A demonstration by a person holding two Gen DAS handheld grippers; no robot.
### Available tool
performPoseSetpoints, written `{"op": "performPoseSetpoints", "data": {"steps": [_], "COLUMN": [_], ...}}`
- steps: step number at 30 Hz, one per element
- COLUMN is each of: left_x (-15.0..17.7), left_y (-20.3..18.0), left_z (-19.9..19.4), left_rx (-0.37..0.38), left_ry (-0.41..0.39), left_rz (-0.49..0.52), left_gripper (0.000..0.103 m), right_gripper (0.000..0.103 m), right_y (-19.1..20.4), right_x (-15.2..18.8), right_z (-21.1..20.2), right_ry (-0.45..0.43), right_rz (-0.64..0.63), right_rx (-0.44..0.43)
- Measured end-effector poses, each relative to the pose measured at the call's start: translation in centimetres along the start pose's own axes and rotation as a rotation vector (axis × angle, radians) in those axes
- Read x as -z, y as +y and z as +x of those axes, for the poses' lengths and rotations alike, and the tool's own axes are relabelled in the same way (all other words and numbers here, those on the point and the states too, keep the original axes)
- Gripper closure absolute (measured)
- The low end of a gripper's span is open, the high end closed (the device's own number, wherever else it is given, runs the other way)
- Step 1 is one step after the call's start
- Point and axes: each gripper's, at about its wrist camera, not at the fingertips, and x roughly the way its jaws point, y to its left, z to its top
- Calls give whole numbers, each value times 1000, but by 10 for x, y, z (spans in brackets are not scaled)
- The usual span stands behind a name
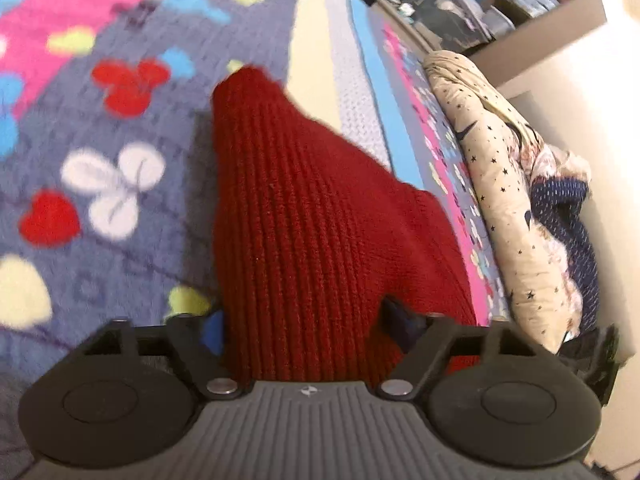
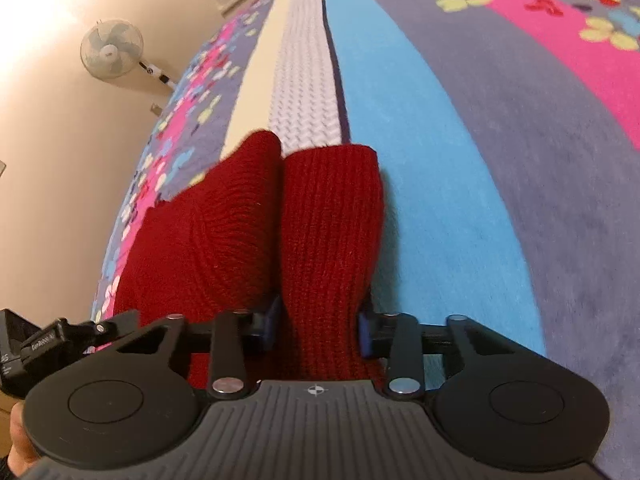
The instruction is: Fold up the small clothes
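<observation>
A small red knitted garment [image 2: 320,240] is stretched out over a bed [image 2: 460,208] spread with a striped blanket of blue, pink and butterfly print, gripped at the near end by both tools. The right gripper [image 2: 320,328] has its jaws drawn narrow on a ribbed strip of the knit, apparently a sleeve or a folded edge, which runs straight ahead of it along the blue and white stripes. The left gripper [image 1: 308,320] clamps another bunch of the same red knit [image 1: 304,216], its jaws closed in around the cloth; the fabric tapers forward and slightly left. The garment's long axis points away from both sets of jaws, neither plainly the nearer, so the coming fold would seem to mean carrying the held end forward. A heap of patterned laundry [image 1: 516,184] lies along the bed's far edge, and a fan [image 2: 112,50] hangs on the wall.
</observation>
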Motion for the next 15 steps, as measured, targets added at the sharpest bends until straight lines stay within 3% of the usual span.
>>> {"op": "performPoseSetpoints", "data": {"steps": [1, 4, 8, 9, 11, 13, 15], "left_x": [-2, -13, -31, -35, -45, -51, -50], "left_y": [-6, -17, -13, -9, 6, 16, 22], "left_z": [-6, -33, -75, -83, -95, -109, -124], "left_rx": [-5, -24, -85, -99, -158, -239, -246], "left_ry": [-15, -106, -224, -235, -250, -310, -335], "left_rz": [32, 132, 196, 203, 176, 150, 140], "left_gripper": [38, 41, 40, 36, 31, 31, 32], "right_gripper": [69, 72, 72, 71, 65, 62, 62], "right_y": [2, 14, 51, 60, 68, 71, 70], "right_x": [-1, -5, -4, -3, -3, -3, -5], "right_z": [0, -3, 0, 4, 15, 24, 20], "right_ry": [-15, -76, -149, -158, -143, -142, -199], "right_rz": [-2, 7, -62, -73, -70, -59, -40], "right_rx": [-5, -85, -210, -225, -185, -75, 21]}}
